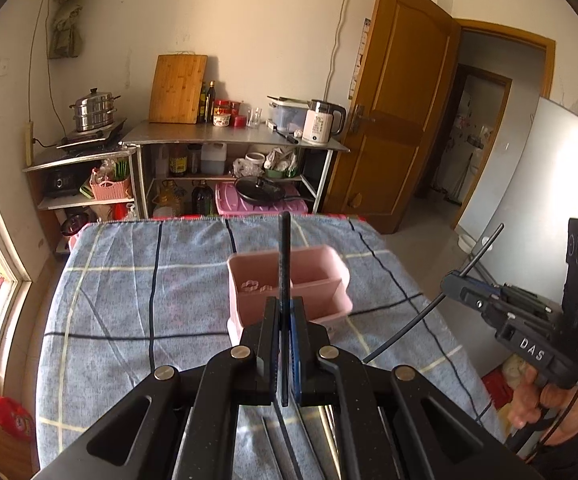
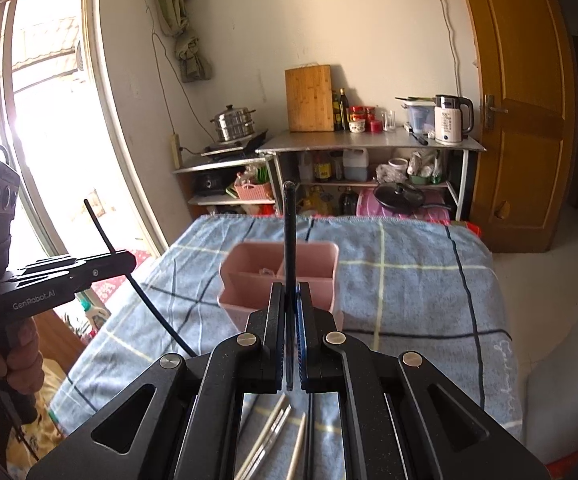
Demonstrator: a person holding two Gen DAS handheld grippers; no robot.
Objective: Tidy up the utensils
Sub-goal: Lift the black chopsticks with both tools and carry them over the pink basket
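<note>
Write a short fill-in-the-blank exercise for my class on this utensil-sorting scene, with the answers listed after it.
1. Each gripper is shut on one black ____.
2. The holder on the checked cloth is ____ in colour.
3. The left gripper and the right gripper both point towards the ____.
4. More pale chopsticks lie on the cloth ____ the right gripper.

Answers: chopstick; pink; holder; below

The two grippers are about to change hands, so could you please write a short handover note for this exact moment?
Left gripper: shut on a black chopstick, tip up.
Right gripper: shut on another black chopstick, likewise upright.
Pink holder: ahead of both on the checked cloth; no utensils visible inside it.
Pale chopsticks: lying on the cloth below the right gripper.
Left: drop both black ones into the holder, then collect the pale ones.
</note>
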